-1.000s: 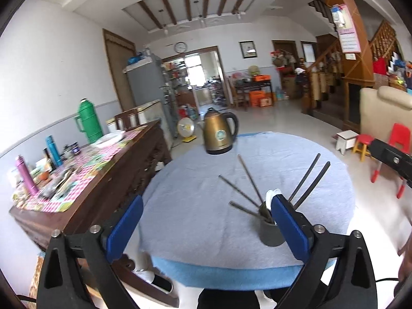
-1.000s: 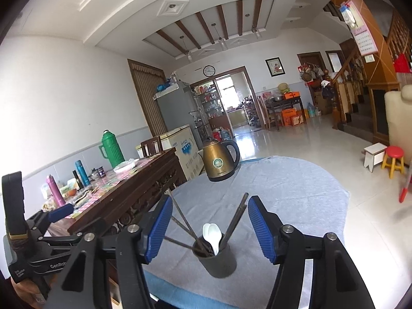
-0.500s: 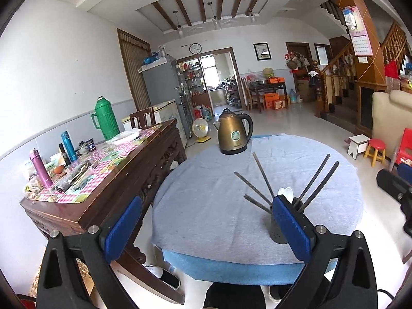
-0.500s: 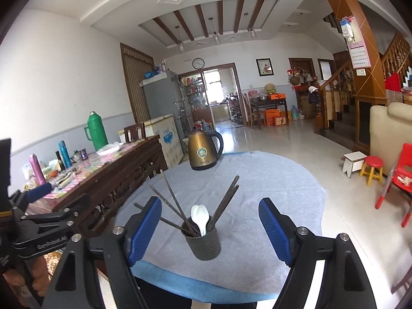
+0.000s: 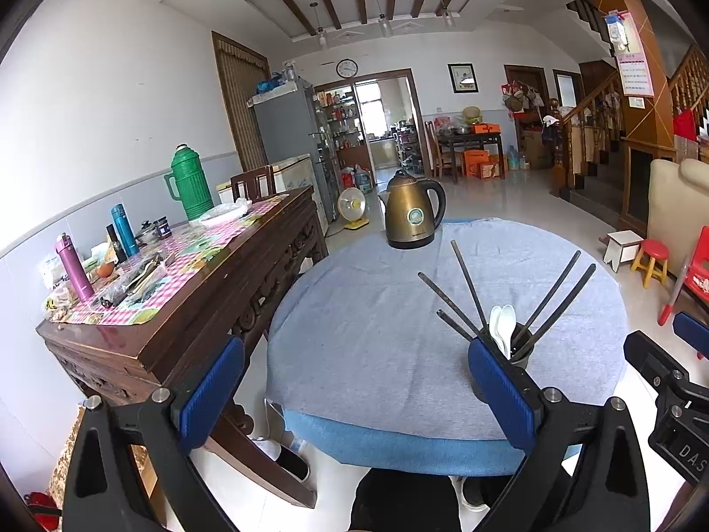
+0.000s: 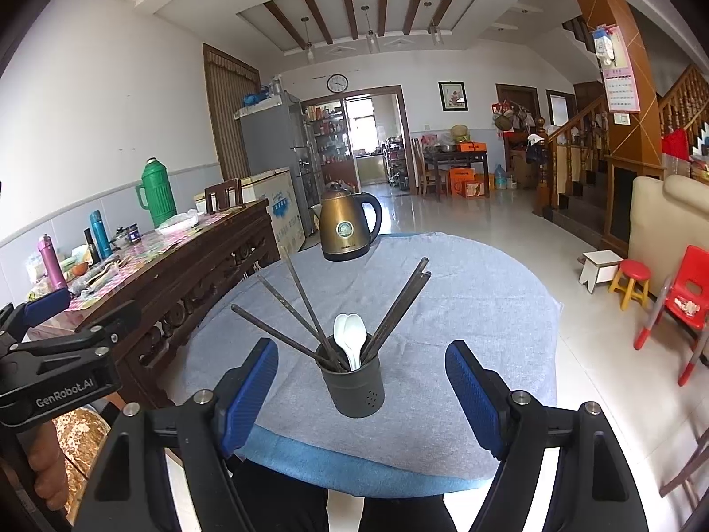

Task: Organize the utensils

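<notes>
Dark holder [image 6: 353,379] upright near desk [image 6: 465,310] front edge w/ dark chopsticks [image 6: 305,306] fanned out, two white spoons [image 6: 348,337]. My right tool [image 6: 361,392] and left tool [image 5: 354,394] both spread wide, empty. Left pad [image 5: 500,390] hides holder's lower half.

Both pulling back from the round table [image 6: 465,310]: right gripper [image 6: 361,381] drawn away and up, utensil holder [image 6: 352,381] now smaller between wider-spread fingers. Left gripper [image 5: 354,381] retreating too, holder [image 5: 514,354] beside its right pad.
</notes>
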Tool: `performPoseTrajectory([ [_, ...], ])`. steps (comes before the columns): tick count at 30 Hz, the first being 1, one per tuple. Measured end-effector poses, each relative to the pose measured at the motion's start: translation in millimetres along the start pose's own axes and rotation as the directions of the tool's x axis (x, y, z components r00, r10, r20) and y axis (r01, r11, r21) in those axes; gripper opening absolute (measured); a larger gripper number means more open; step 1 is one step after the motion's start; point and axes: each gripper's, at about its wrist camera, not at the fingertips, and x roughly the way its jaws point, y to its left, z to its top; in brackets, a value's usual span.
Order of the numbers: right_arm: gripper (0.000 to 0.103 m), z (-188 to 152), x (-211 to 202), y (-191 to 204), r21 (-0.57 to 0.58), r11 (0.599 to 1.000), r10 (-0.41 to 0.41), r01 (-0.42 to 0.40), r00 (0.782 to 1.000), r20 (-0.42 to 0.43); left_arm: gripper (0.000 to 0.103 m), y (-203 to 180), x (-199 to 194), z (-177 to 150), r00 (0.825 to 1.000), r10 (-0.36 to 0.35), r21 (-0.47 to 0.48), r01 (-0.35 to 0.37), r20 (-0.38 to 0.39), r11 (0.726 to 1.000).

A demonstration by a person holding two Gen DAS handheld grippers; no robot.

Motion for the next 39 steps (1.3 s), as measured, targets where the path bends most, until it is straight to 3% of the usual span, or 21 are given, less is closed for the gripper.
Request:
performPoseTrajectory([
  [39, 0.081, -8, 20, 19, -0.025, 0.998, -0.067, 0.065, 0.993, -0.096, 0.101, 13, 30, -39, 0.995, -0.032, -0.041, 0.028, -0.096, 0.999],
])
